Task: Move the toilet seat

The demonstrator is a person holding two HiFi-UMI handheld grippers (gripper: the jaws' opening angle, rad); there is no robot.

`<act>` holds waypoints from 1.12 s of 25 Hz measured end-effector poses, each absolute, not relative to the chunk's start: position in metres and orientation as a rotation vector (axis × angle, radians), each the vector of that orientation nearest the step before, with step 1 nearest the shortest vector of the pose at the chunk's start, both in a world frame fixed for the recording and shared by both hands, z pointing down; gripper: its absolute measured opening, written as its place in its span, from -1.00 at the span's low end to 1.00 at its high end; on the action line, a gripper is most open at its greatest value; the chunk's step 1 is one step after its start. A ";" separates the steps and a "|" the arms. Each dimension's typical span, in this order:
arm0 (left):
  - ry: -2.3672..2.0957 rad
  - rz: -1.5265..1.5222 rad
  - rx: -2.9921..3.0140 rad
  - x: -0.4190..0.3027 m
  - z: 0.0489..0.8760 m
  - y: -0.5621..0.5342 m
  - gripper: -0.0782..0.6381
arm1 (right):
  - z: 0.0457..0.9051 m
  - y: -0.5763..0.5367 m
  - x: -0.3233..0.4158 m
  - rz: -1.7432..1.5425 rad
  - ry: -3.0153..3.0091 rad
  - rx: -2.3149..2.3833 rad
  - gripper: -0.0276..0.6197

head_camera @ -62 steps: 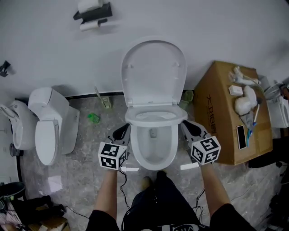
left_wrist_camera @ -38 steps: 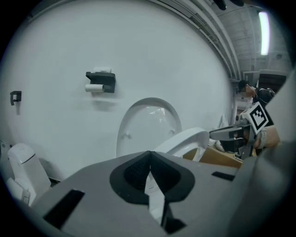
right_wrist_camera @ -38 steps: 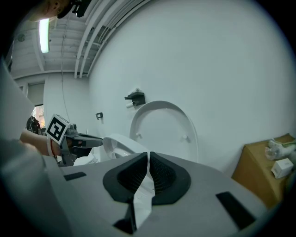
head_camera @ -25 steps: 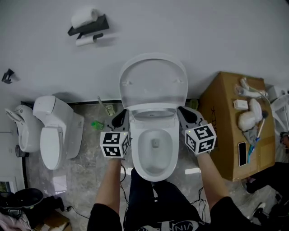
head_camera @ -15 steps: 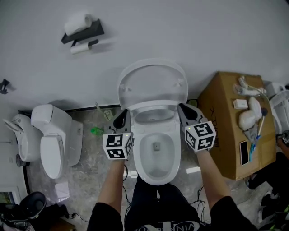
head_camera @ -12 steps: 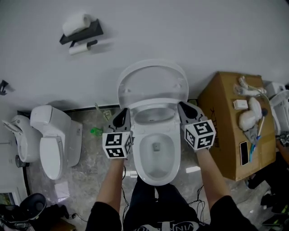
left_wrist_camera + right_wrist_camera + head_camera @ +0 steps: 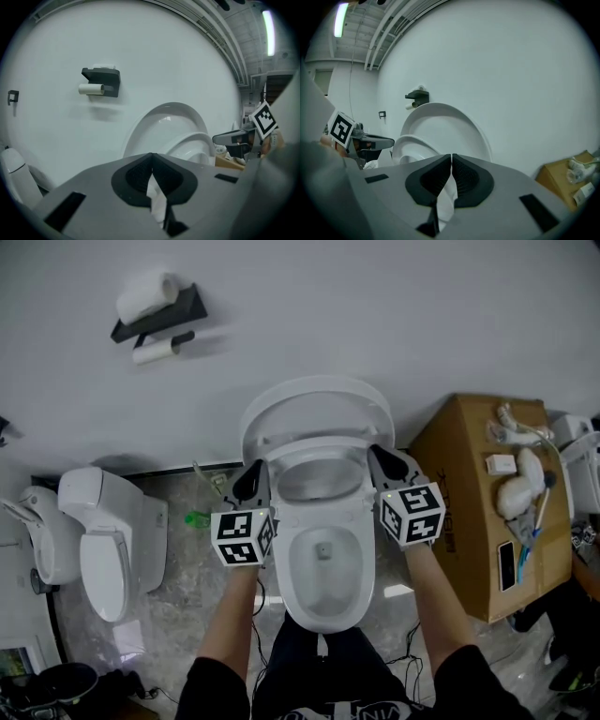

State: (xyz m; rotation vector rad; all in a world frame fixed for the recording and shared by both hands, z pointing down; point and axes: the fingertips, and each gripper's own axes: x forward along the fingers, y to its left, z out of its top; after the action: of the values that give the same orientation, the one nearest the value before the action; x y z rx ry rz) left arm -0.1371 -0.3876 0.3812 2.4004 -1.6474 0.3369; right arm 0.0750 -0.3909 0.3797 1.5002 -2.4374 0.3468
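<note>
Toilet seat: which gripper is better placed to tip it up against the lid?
Right, but barely: both shut grippers flank the partly raised toilet seat, and the right gripper sits slightly farther along its side than the left gripper.

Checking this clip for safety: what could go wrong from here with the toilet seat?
The seat stands part-raised, and the left gripper and right gripper flank it with jaws together, clamping nothing: it could slip and slam onto the bowl. The lid behind it might tip forward too.
</note>
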 end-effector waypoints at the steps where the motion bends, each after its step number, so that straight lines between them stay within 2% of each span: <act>1: -1.647 0.338 2.400 -0.137 0.381 -0.390 -0.77 | 0.380 -0.394 0.075 0.349 -2.434 1.503 -0.89; 28: -1.626 0.201 2.412 -0.154 0.358 -0.365 -0.77 | 0.359 -0.364 0.077 0.335 -2.499 1.551 -0.89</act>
State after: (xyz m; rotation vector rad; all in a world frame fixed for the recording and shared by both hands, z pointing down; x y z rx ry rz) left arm -0.1537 -0.3648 0.3576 2.4124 -1.6256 0.2006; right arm 0.0773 -0.3642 0.3589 1.5506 -2.4989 0.3355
